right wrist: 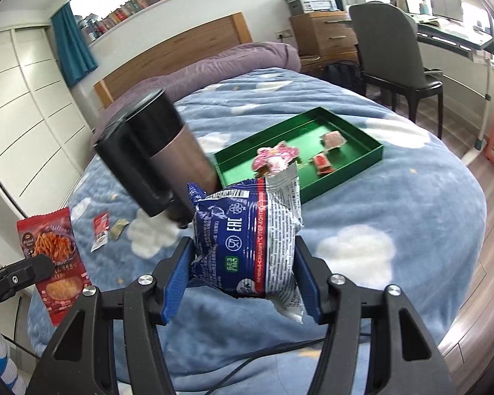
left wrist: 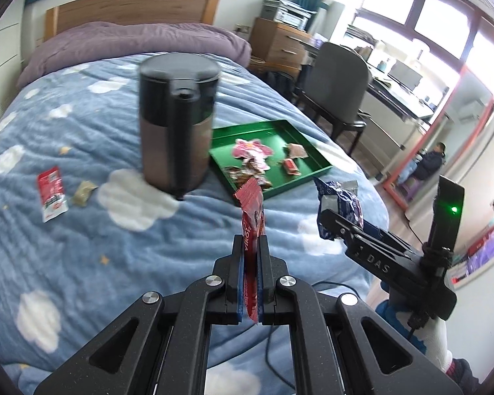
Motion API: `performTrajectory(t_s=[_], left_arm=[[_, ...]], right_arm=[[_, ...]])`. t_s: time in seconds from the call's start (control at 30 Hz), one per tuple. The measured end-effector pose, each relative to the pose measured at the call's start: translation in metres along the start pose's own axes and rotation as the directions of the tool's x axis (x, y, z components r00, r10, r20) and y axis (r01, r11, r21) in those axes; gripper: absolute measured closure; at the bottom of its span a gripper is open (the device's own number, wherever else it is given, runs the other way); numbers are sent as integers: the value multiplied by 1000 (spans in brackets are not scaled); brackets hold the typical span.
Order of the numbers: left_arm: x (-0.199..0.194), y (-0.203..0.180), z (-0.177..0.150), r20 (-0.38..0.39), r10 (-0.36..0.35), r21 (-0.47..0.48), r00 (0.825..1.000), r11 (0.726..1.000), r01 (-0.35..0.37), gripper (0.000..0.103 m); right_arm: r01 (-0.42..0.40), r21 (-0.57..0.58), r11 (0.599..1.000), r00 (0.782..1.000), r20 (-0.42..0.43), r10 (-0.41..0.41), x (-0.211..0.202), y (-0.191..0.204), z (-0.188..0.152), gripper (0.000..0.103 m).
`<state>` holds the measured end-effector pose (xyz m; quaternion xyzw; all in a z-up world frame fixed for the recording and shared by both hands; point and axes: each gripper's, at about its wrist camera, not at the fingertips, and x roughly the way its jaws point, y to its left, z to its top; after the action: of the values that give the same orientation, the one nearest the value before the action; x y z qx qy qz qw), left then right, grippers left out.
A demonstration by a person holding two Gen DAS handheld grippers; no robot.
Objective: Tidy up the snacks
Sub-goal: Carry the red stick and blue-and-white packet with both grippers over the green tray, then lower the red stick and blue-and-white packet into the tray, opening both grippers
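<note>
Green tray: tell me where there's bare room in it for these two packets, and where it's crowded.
The green tray has bare floor along its far side, behind the pink packet, and in the far right corner. Its near left corner, by the kettle, is crowded with overlapping wrappers. Two small packets occupy the right middle.

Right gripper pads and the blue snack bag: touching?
Touching. The right wrist view shows the right gripper with both blue pads pressed into the sides of the blue snack bag, which hangs clear above the blanket.
</note>
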<state>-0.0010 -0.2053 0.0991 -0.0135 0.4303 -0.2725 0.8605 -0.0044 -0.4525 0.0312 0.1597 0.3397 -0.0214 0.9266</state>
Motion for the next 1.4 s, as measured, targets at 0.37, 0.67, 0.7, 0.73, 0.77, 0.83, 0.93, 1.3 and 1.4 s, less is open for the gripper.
performTrajectory(t_s=[0.37,0.67,0.7,0.73,0.77,0.83,0.93,1.3,1.4], left_arm=[[57,-46,43,-52,-34,62,998,997,37,100],[122,-62,86,-85,-51,50,995,997,55,100],[130,-64,91,-91,-52,48,995,997,56,100],[138,-63,96,-96,-53,47,994,997,57,100],[145,-63,99,-101,-53,48,994,997,58,100],[163,-65,106,-112,-51,53,992,997,57,100],[190,-67,115,-135,-50,50,990,997,57,100],[268,-57,127,-191,-53,23,980,998,59,100],[282,-55,129,-200,-53,18,978,998,58,100]], right_arm=[[52,43,998,999,14,-53,26,-58,32,7],[75,35,997,997,20,-76,62,-94,72,7],[78,33,996,997,21,-79,66,-96,76,7],[83,27,996,996,24,-84,71,-100,82,7],[91,18,996,995,26,-91,77,-103,88,8],[97,9,995,995,26,-98,88,-107,96,7],[112,-8,994,993,20,-112,106,-115,109,7],[117,-106,987,993,-23,-120,188,-117,155,7],[99,-116,988,994,-40,-104,210,-118,166,7]])
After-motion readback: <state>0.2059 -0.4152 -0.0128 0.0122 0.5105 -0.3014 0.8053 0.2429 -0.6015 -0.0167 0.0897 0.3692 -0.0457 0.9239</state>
